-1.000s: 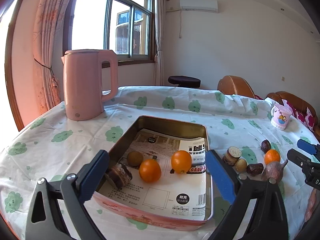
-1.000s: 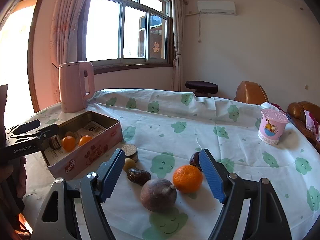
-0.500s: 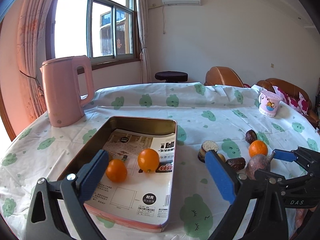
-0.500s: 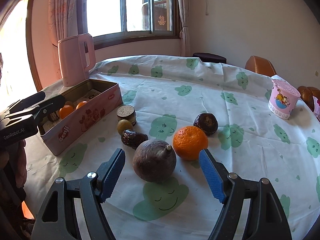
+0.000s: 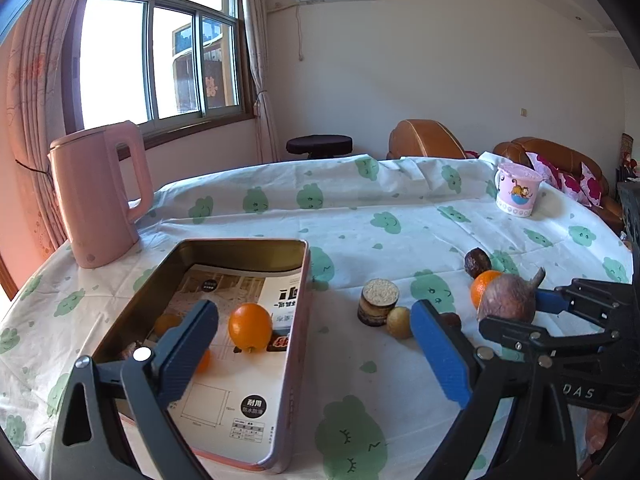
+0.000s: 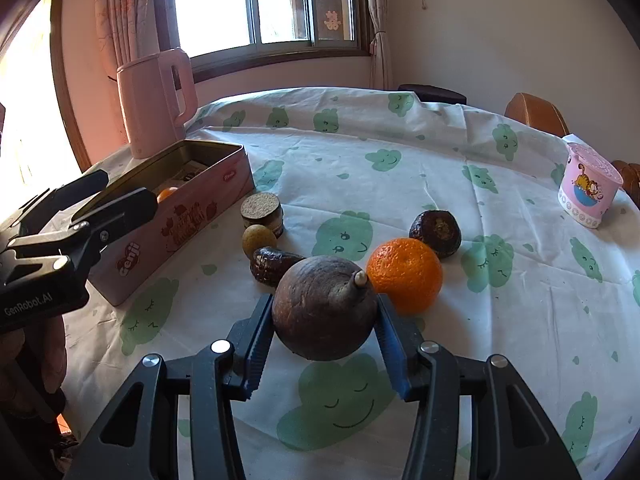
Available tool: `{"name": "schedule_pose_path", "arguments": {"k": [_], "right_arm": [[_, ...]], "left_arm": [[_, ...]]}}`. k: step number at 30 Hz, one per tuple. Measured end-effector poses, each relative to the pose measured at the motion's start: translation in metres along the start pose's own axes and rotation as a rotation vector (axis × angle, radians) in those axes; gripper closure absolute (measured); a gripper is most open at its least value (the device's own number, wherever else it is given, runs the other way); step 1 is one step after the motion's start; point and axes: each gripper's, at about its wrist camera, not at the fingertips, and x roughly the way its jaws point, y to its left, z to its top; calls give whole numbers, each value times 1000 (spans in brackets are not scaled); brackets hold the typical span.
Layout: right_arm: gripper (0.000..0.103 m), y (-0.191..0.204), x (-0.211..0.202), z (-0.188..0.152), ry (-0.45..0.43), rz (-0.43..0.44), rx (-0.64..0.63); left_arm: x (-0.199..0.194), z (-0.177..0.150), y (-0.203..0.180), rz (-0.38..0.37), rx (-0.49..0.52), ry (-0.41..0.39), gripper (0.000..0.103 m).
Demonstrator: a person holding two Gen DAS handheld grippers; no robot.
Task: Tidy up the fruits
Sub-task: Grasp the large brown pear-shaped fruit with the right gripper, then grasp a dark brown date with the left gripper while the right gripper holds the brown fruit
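Note:
My right gripper (image 6: 324, 334) is shut on a large brown round fruit with a stem (image 6: 320, 312), on the tablecloth; it also shows in the left wrist view (image 5: 506, 300). An orange (image 6: 404, 274), a dark round fruit (image 6: 436, 228), a dark wrinkled fruit (image 6: 272, 264), a small yellowish fruit (image 6: 256, 240) and a brown cylinder piece (image 6: 262, 210) lie around it. My left gripper (image 5: 316, 350) is open and empty above the pink tin box (image 5: 298, 320), which holds oranges (image 5: 250, 326).
A pink kettle (image 5: 96, 192) stands behind the tin at the table's left. A pink cartoon cup (image 6: 590, 186) stands at the far right. Chairs and a stool stand beyond the table's far edge.
My right gripper moved forward and closed on the large brown fruit. My left gripper drew back and swung right, still open over the tin.

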Motion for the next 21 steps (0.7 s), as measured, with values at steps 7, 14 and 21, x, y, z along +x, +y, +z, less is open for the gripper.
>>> {"name": "schedule_pose_path", "arguments": {"k": [7, 14, 21], "right_arm": [[52, -19, -15, 25, -93, -137, 30], [52, -34, -11, 24, -134, -216, 75], [52, -43, -9, 21, -137, -214, 99]], "left_arm": [[13, 8, -25, -50, 28, 36, 7], [34, 3, -50, -135, 54, 129, 26], [46, -1, -70, -177, 108, 198, 45]]}}
